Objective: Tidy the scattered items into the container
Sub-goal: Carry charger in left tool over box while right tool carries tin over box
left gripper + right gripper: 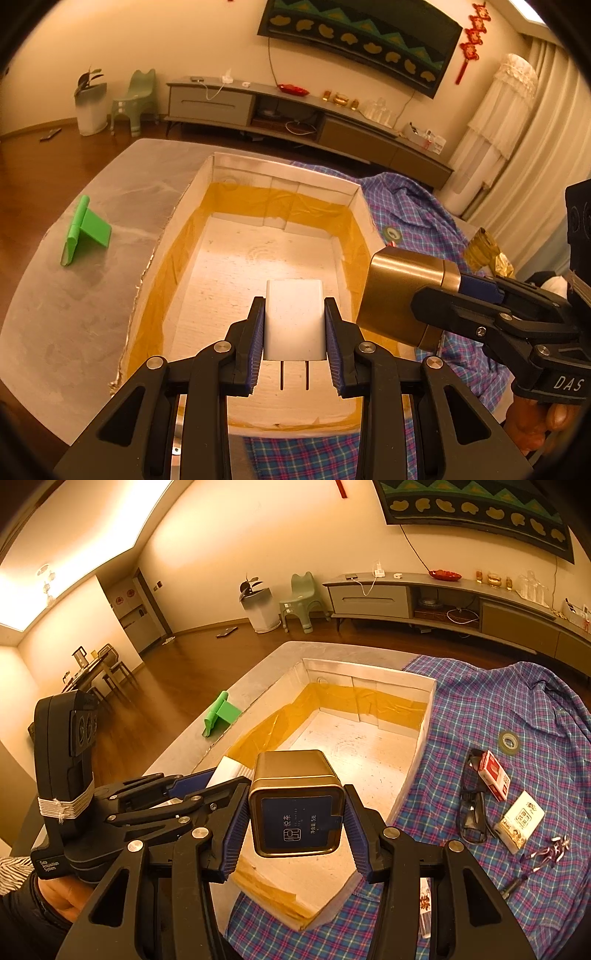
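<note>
My left gripper [294,325] is shut on a white plug charger [294,317], prongs pointing back at the camera, held over the open white box [280,177] with yellow tape inside. My right gripper [295,812] is shut on a square gold tea tin [295,801] with a dark blue label, held over the box's near edge [406,794]. The tin [402,295] and the right gripper [480,310] also show at the right of the left wrist view. The left gripper [192,786] with the charger [229,770] shows at the left of the right wrist view.
A green stand [86,230] sits on the grey table left of the box. On the plaid shirt [517,709] to the right lie a tape roll [509,741], a red pack [493,775], glasses [474,812], a white card box [521,821] and a small figure [550,851].
</note>
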